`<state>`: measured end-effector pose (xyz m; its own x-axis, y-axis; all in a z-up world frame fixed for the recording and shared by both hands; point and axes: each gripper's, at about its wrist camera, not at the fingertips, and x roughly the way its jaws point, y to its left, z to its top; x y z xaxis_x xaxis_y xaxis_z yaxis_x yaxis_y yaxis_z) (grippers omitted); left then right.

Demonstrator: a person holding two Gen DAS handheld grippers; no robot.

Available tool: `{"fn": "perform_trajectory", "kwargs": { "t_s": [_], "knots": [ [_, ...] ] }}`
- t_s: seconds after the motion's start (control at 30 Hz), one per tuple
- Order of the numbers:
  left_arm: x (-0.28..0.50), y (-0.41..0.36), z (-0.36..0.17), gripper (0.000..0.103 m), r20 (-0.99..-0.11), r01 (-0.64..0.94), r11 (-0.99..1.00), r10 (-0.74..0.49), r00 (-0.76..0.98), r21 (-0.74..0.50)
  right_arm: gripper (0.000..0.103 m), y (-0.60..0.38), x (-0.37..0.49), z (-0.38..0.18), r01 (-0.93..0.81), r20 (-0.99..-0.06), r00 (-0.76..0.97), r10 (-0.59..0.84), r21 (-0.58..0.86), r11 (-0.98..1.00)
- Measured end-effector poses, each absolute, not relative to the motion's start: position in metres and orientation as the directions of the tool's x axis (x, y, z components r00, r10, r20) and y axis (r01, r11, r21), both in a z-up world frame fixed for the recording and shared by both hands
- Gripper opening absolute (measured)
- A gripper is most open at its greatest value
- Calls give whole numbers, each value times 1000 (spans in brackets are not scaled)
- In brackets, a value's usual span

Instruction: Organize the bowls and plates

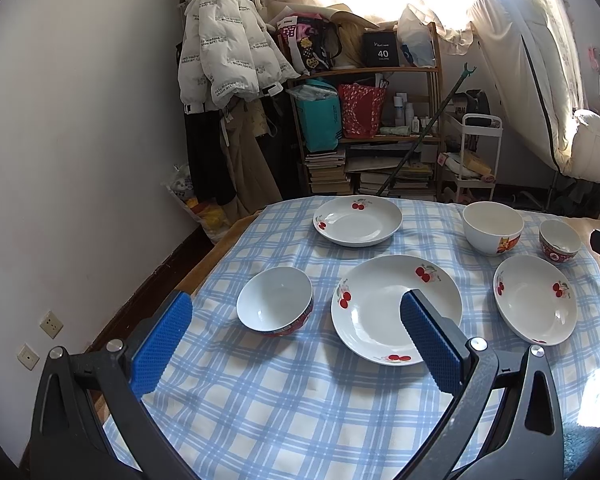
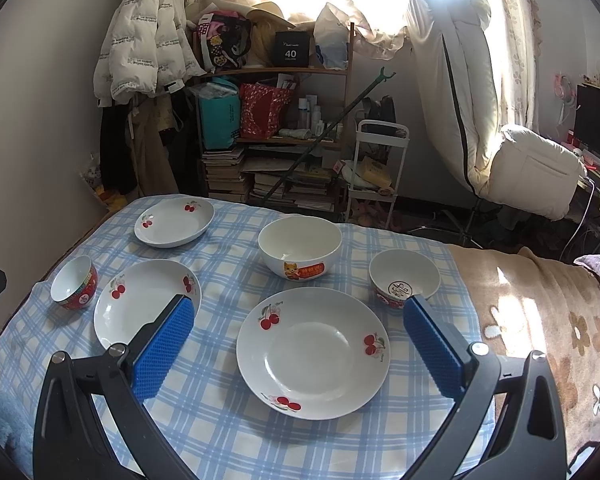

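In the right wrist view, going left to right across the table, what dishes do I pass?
Small red-patterned bowl → far cherry plate → big white bowl with the cat picture → small bowl by the blanket edge. The two near cherry plates span too much width to rank cleanly.

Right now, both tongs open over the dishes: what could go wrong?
1. The cloth lies on soft bedding, so pressing a plate rim may tip it.
2. The small bowl sits close to the cloth's right edge; a nudge could roll it onto the blanket.
3. Glazed plates may slip from the tongs.
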<state>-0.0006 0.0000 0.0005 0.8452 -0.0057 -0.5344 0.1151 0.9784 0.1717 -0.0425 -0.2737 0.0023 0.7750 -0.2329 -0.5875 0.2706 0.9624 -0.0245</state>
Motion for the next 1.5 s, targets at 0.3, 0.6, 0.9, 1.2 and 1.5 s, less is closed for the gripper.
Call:
{"fn": "perform_trajectory", "kwargs": {
  "t_s": [0.3, 0.6, 0.9, 1.2, 1.5],
  "knots": [
    [-1, 0, 1, 102, -534, 115, 978, -5, 846, 173, 103, -274, -43, 3, 271, -587, 775, -234, -25, 962],
    [-1, -1, 1, 102, -533, 114, 978, -4, 846, 173, 103, -274, -43, 3, 271, -587, 775, -233, -24, 962],
    [-2, -1, 1, 102, -532, 114, 978, -4, 847, 172, 103, -273, -43, 3, 271, -587, 775, -234, -25, 962],
    [-2, -1, 4, 102, -532, 118, 978, -8, 847, 172, 103, -273, -42, 3, 270, -582, 779, -235, -26, 962],
    [-3, -2, 5, 102, -534, 117, 978, -7, 845, 172, 103, -273, -42, 11, 268, -577, 782, -235, -29, 963]
  ]
}}
